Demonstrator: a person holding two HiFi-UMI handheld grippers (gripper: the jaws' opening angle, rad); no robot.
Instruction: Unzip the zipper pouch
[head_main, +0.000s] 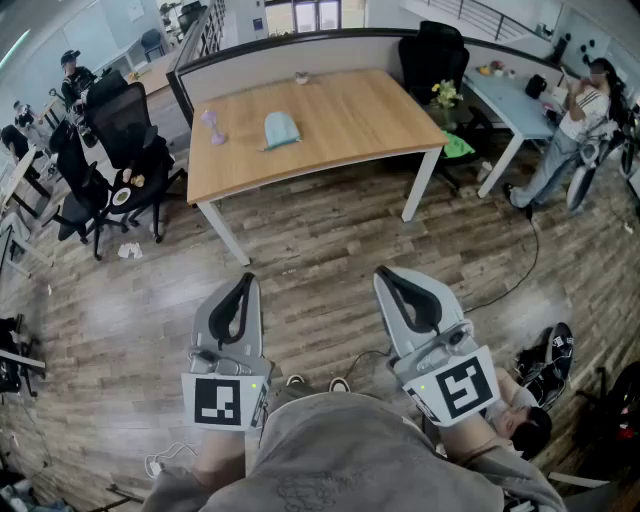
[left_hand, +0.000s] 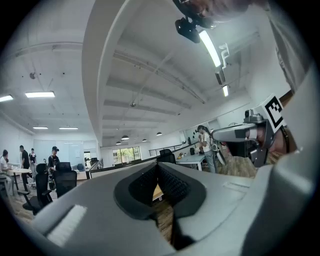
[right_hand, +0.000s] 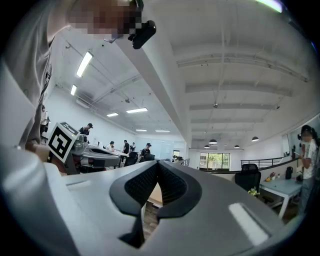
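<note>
Head view: both tools are held low, close to the person's body, above the wood-plank floor (head_main: 320, 250). They point toward the rectangular light-wood desk (head_main: 340, 130) w/ white legs. On the person's left, the left tool (head_main: 244, 284) is grey w/ black pads, jaws pressed together, nothing between them. Its black-and-white marker cube (head_main: 220, 400) sits at the rear. Beside it, the right tool (head_main: 388, 274) is the same: jaws pressed together and empty, w/ its own cube at the back end. The two tools are side by side, apart from each other and well apart from the desk.

A small light-blue zipper pouch (head_main: 281, 129) lies flat on the desk, approx mid-top, w/ nothing touching it (zipper too small to read). Left of it, near but not touching, stands a small lilac object (head_main: 213, 127). A tiny item (head_main: 300, 76) sits by the far edge, next to the grey partition (head_main: 300, 50).

Left gripper view: the ribbed black pads (left_hand: 172, 182) meet at the tips, and the right tool shows at the right edge. Right gripper view: the pads are closed the same way, w/ the left tool at the left edge.

Left of the desk stand black office chairs (head_main: 120, 130). A person (head_main: 580, 120) stands by a pale-blue desk (head_main: 510, 100) at far right.
</note>
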